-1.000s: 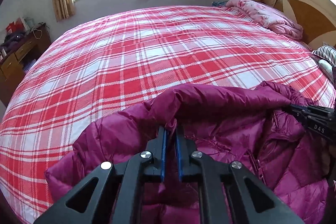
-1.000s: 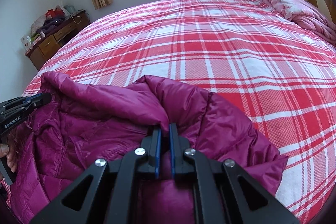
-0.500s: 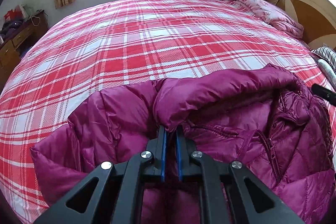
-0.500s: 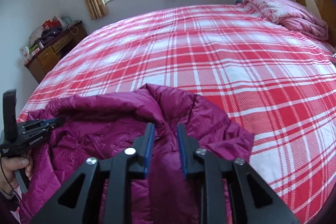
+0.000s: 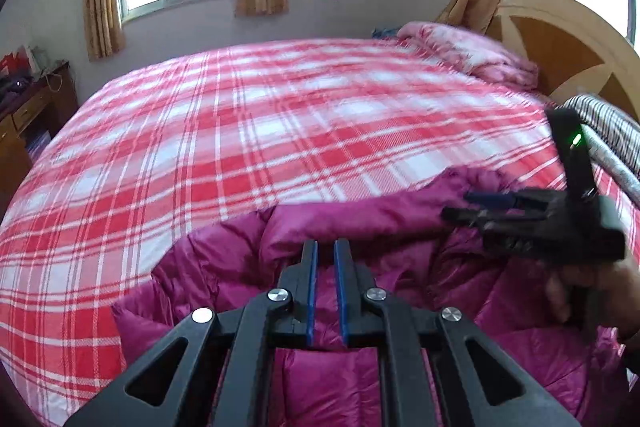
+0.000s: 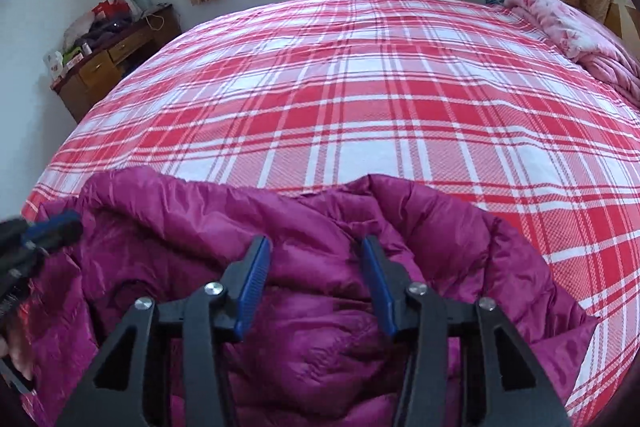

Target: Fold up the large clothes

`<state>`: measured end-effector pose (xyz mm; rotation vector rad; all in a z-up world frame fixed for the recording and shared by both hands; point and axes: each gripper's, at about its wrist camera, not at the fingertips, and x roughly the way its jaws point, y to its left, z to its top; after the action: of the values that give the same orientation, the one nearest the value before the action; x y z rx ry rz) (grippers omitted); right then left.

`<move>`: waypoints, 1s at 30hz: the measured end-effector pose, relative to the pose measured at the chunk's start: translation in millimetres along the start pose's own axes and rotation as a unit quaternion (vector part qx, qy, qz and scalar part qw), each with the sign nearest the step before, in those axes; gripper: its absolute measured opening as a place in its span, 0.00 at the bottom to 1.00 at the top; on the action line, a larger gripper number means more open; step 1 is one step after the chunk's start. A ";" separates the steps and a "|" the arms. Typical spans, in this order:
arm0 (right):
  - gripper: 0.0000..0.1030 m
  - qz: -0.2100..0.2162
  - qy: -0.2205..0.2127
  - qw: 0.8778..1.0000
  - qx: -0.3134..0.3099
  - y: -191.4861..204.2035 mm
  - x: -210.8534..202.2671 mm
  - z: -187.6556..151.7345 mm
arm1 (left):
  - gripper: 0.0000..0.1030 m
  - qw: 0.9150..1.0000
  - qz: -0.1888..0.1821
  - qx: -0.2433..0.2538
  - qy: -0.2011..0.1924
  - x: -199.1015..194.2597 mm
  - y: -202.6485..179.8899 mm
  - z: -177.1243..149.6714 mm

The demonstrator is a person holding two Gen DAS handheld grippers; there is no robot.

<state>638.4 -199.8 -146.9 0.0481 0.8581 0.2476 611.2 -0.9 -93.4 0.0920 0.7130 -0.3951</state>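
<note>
The right gripper point(image 6: 316, 259) has released the puffy magenta quilted jacket point(image 6: 320, 327); its jaws stand apart, closing slightly on nothing. The left gripper point(image 5: 326, 255) stays pinched narrow on a jacket fold just ahead, so this fold seems half placed.

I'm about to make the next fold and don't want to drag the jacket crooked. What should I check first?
1. Right gripper free of the jacket: ok. Its jaws are apart and closing, with the pads off the fabric, which lies below them.
2. Left gripper has a grip on the jacket: cannot tell. The jaws are shut, but no pinched fabric is clearly visible.
3. Jacket lying flat: not ok. It is bunched and rumpled.
4. Room on the plaid bedspread beyond the jacket: ok.
5. Grippers apart from each other: ok.
</note>
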 end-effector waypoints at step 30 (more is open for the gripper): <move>0.58 -0.028 0.008 0.999 -0.032 11.3 13.9 -8.9 | 0.25 0.995 0.026 -0.036 0.088 112.6 -11.3 -14.0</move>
<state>638.2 -186.1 -161.5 -0.0385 0.8649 0.2227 675.5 -44.5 -176.9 0.0777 0.8969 -0.3137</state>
